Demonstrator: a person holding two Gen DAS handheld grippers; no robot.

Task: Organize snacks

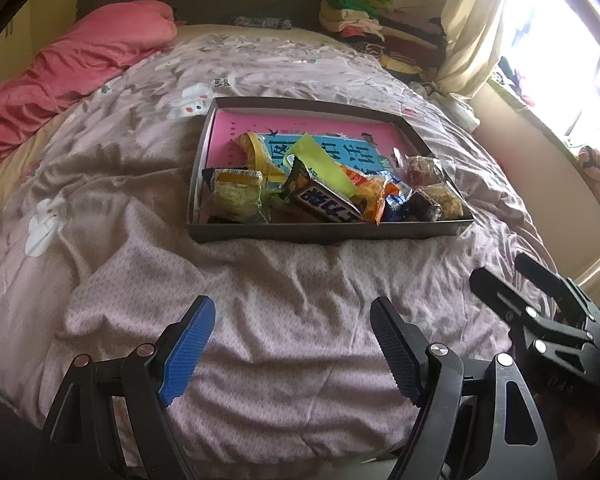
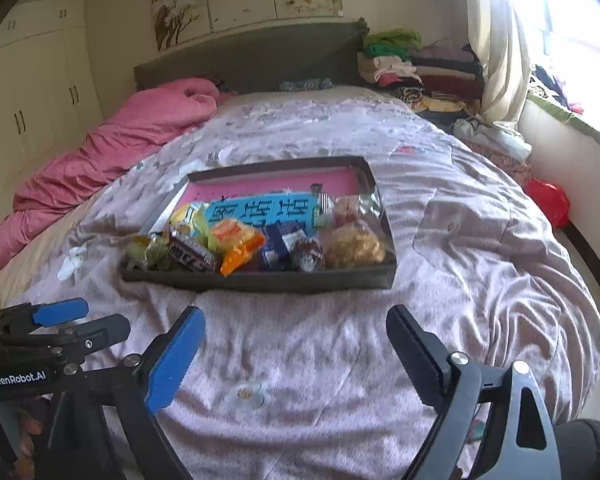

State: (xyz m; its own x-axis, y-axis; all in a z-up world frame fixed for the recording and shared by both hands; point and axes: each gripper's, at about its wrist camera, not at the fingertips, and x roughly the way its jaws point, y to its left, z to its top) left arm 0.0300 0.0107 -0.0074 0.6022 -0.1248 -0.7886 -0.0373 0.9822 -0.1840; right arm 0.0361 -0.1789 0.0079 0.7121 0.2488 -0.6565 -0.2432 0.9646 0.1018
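L gripper [image 1: 292,348] spread | R gripper [image 2: 296,356] spread | tray [image 2: 260,282] snacks [image 2: 236,246] overlap — labels unclear

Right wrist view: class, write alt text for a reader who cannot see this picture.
A shallow dark tray of wrapped snacks sits on a rumpled lilac bedspread, beyond the open, empty right gripper. The left gripper pokes in at the left edge. A pink quilt lies to the left and a bright window to the right.

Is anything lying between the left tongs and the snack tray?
Only bare, wrinkled quilt separates the open left tongs from the tray; the left wrist view shows it.
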